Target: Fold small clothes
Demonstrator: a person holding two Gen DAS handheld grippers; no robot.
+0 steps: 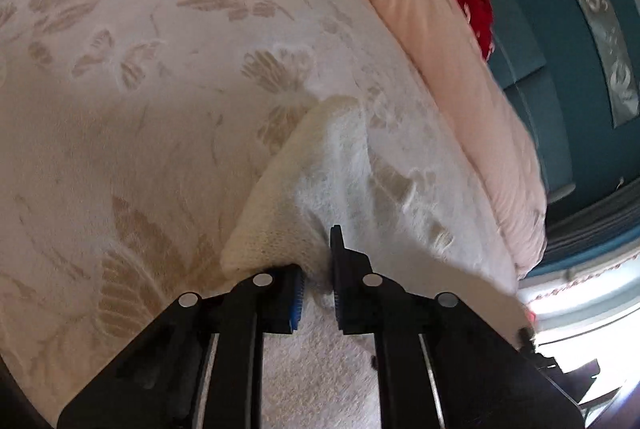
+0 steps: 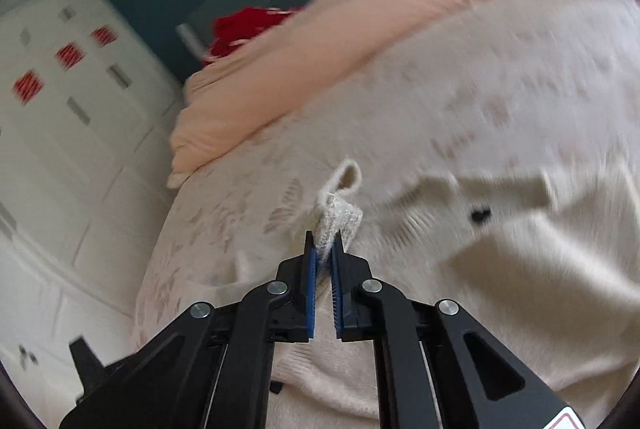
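Note:
A cream knitted garment [image 1: 304, 189] lies on a bed with a pale floral bedspread [image 1: 140, 89]. In the left wrist view my left gripper [image 1: 318, 261] is shut on an edge of the garment, and the knit bunches between the jaws and lifts off the bed. In the right wrist view my right gripper [image 2: 324, 249] is shut on a ribbed corner of the same garment [image 2: 338, 217]. The rest of the garment [image 2: 520, 249] spreads to the right, blurred, with a small dark button on it.
A folded peach blanket [image 1: 440, 69] lies along the far edge of the bed, with a red item [image 1: 476, 9] behind it. A teal wall [image 1: 580, 29] is beyond. White cupboards [image 2: 60, 129] stand to the left in the right wrist view.

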